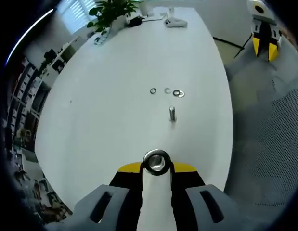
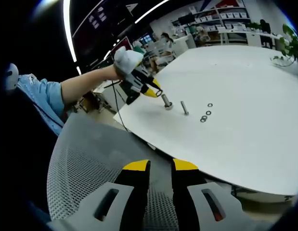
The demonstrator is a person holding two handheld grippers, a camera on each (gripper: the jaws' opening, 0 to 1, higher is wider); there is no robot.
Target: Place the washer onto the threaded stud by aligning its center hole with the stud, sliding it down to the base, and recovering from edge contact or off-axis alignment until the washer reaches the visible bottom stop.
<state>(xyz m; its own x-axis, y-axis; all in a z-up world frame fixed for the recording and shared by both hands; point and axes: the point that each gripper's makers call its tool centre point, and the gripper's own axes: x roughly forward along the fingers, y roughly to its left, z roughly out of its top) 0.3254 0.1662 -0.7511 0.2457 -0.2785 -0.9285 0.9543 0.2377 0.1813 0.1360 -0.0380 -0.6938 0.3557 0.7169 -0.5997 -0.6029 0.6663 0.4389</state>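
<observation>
Washer (image 1: 157, 161) sits pinched at its rim between the left gripper (image 1: 157, 166) tips in the left gripper view, well short of the threaded stud (image 1: 172, 113) mid-table (image 1: 115, 120); thin, rigid, slick steel, so I'd keep that edge hold. Right gripper view: the right gripper (image 2: 160, 168) hangs off the table's near edge over a mesh chair (image 2: 86, 159), jaws nearly together and holding nothing.

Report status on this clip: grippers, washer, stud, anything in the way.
Left gripper shut on washer, short of the stud. Right gripper empty, jaws nearly together, held off the table over a mesh chair. Spare washers beyond stud; path clear.
</observation>
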